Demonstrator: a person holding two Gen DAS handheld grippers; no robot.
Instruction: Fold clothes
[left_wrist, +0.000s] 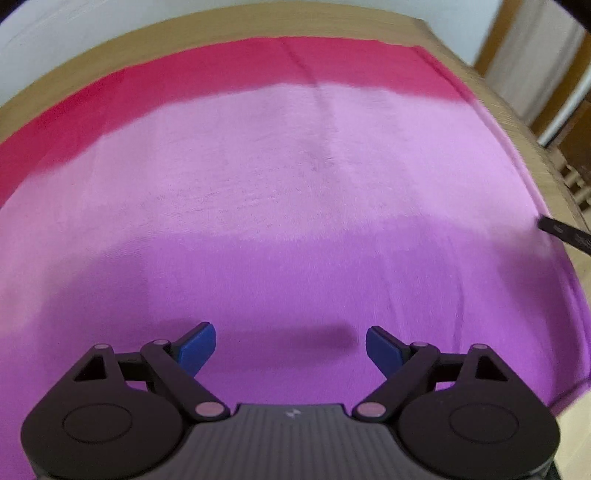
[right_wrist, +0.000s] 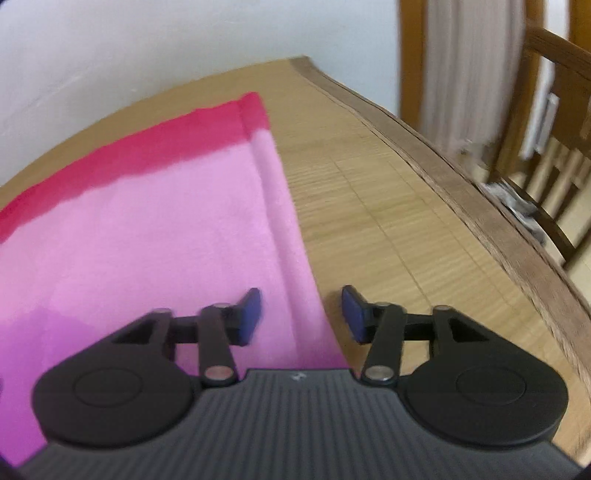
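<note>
The pink-and-purple cloth (left_wrist: 295, 177) lies flat on the wooden surface (right_wrist: 388, 206), long side edge (right_wrist: 291, 229) running away from the right gripper (right_wrist: 301, 314). That edge passes between its spread fingers (right_wrist: 251, 310), not pinched. The left gripper (left_wrist: 291, 347) hovers over the cloth's middle, spread, holding nothing. The right looks nearer the edge, so likely grips first.
</note>
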